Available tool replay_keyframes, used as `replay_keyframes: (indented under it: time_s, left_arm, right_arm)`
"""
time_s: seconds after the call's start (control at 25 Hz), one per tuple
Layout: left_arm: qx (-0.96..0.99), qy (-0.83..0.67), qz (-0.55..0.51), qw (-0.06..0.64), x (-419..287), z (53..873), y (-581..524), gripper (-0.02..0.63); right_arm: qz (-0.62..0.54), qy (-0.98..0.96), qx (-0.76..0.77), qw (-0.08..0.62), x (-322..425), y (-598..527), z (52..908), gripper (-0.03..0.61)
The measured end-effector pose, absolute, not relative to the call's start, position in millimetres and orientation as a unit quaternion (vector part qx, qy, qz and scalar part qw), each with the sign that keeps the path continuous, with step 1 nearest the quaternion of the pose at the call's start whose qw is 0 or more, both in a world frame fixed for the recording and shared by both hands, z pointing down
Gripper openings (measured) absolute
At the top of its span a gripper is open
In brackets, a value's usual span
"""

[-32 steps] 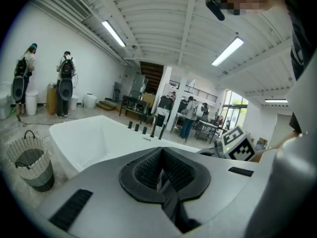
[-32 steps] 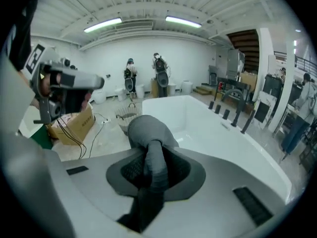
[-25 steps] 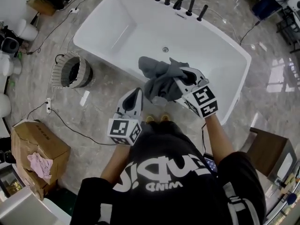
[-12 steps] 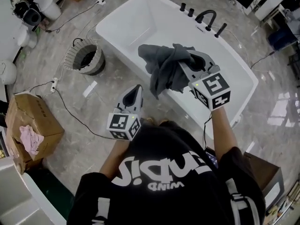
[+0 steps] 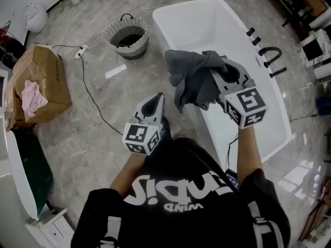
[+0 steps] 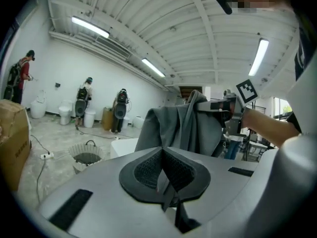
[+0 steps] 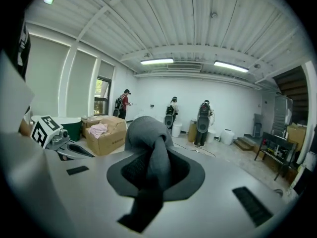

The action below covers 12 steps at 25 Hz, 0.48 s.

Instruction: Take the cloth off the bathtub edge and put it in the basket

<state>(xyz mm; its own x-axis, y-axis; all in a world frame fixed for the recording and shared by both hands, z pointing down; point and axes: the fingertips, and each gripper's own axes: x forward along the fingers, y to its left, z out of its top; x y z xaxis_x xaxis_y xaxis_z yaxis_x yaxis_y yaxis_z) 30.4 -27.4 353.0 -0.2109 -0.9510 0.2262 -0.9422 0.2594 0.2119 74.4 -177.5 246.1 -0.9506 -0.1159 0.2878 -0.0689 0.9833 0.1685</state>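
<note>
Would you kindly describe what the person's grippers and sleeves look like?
Both the left gripper and right gripper are light grey tapered shells with dark textured pads, each carrying a white cube with black square markers. The person wears a black short-sleeved shirt with white lettering.

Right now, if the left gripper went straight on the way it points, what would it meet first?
Most likely the grey cloth hanging from the right gripper: it fills the line beyond the left gripper's shut jaws. The basket lies off left. Depth unclear.
</note>
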Motion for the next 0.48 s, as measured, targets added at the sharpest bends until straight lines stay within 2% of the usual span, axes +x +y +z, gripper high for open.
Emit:
replay_keyframes:
  time_s: [0.48]
  left_arm:
    - [0.511, -0.844, -0.033, 0.160, -92.6, 363.8, 15.9, 0.014]
  right_arm:
    - [-0.086, -0.985, -0.063, 0.134, -82.5, -141.4, 247.8, 0.058]
